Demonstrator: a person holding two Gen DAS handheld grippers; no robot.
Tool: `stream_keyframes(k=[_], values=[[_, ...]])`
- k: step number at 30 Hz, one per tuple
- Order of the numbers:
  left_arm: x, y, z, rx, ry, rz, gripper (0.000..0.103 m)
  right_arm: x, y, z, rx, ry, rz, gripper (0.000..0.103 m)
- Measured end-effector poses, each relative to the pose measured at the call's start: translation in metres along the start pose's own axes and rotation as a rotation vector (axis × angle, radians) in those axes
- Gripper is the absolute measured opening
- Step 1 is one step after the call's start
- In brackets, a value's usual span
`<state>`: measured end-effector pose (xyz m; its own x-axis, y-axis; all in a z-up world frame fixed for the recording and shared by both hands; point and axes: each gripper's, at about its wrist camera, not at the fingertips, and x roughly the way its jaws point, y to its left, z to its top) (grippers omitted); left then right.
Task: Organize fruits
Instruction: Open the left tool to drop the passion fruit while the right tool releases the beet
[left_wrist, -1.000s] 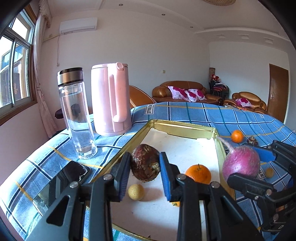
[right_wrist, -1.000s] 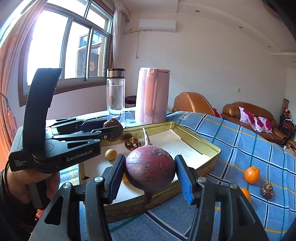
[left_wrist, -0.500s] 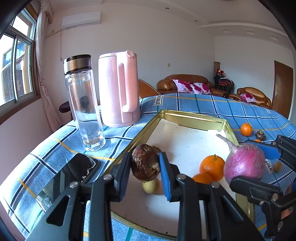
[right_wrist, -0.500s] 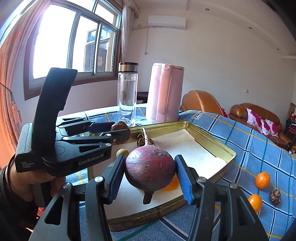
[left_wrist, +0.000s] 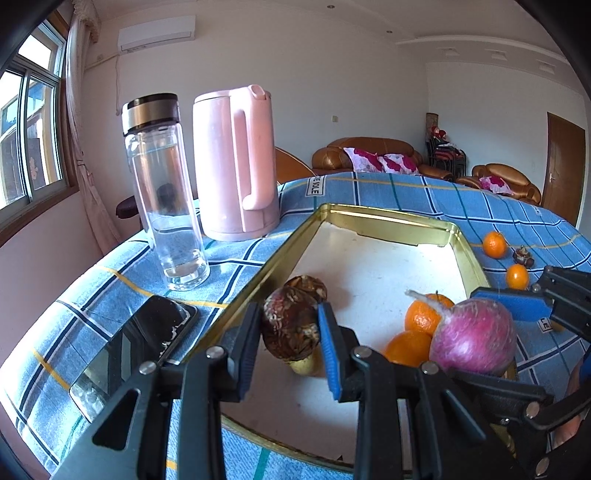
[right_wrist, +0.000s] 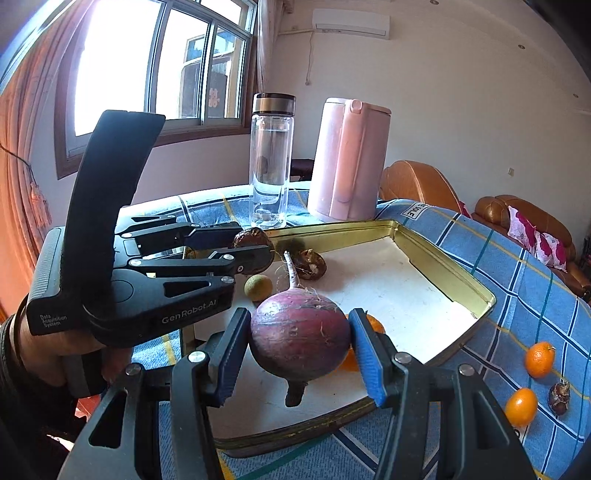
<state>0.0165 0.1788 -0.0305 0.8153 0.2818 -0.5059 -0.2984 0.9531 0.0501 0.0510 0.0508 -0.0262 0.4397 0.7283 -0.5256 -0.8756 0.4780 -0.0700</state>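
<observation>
Now both claws hold their loads above the gold tray (left_wrist: 391, 218), as they did a second ago. The left claw (left_wrist: 290, 338) is clamped on a brown scaly fruit (left_wrist: 291, 326), and the right claw (right_wrist: 299, 345) is clamped on a purple radish (right_wrist: 300, 334) whose thin root points up and away. Compared with the earlier frames, the left claw has drawn back toward the tray's near left corner: the small yellow fruit (right_wrist: 258, 287) that lay clear ahead of it is now mostly hidden under the brown fruit in the left wrist view. The glass bottle (left_wrist: 164, 192), pink kettle (left_wrist: 236, 162) and black phone (left_wrist: 133, 350) loom larger on the blue checked desk (left_wrist: 424, 192). The radish has shifted from over the tray's right rim to further inside it, over two oranges (left_wrist: 415, 334) lying on the white tray floor. A second brown fruit (right_wrist: 310, 264) rests in the tray near its far left corner. Outside the tray, on the desk to the right, lie two more oranges (right_wrist: 532, 380) and a small dark fruit (right_wrist: 559, 392).
</observation>
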Motion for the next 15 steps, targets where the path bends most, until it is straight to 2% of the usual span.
stream_keyframes(k=[15], values=[[0.004, -0.003, -0.002, 0.023, 0.015, 0.003, 0.034, 0.013, 0.001, 0.002, -0.006, 0.068, 0.023, 0.057]])
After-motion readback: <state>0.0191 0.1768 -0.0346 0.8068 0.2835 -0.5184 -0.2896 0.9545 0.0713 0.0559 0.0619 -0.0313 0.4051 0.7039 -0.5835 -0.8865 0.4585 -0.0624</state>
